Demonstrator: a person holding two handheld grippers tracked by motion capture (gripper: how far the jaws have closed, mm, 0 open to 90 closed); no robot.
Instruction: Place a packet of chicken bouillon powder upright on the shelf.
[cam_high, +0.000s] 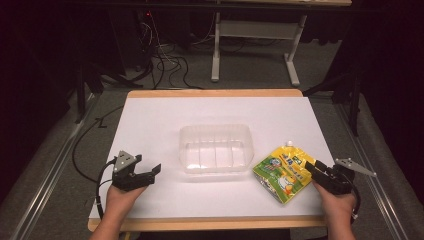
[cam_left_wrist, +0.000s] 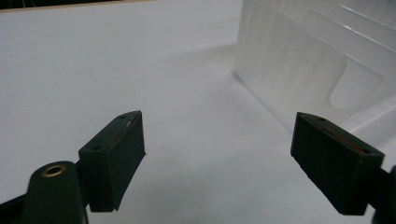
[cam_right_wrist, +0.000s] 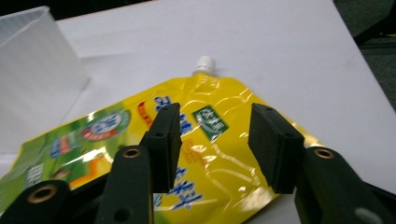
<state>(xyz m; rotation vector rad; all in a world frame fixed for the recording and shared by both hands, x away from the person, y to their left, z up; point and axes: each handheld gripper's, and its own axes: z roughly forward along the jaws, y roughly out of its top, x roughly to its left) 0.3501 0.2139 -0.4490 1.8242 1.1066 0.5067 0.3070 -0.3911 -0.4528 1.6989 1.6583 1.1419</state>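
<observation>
Right gripper (cam_right_wrist: 212, 144) agape over pouch (cam_right_wrist: 140, 154)

A white sheet (cam_high: 150, 120) covers the wooden table (cam_high: 215, 93) beneath the left gripper (cam_high: 154, 172) and the right gripper (cam_high: 309, 168). Far ahead of the left gripper, black cables (cam_high: 167, 62) tangle on the grey floor. A white desk frame (cam_high: 216, 50) stands beside them.

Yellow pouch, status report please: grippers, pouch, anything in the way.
Left gripper open, idle beside clear tub. Right gripper open over yellow pouch, not gripping. Pouch flat on table, right of tub, cap on. Nothing blocking.
</observation>
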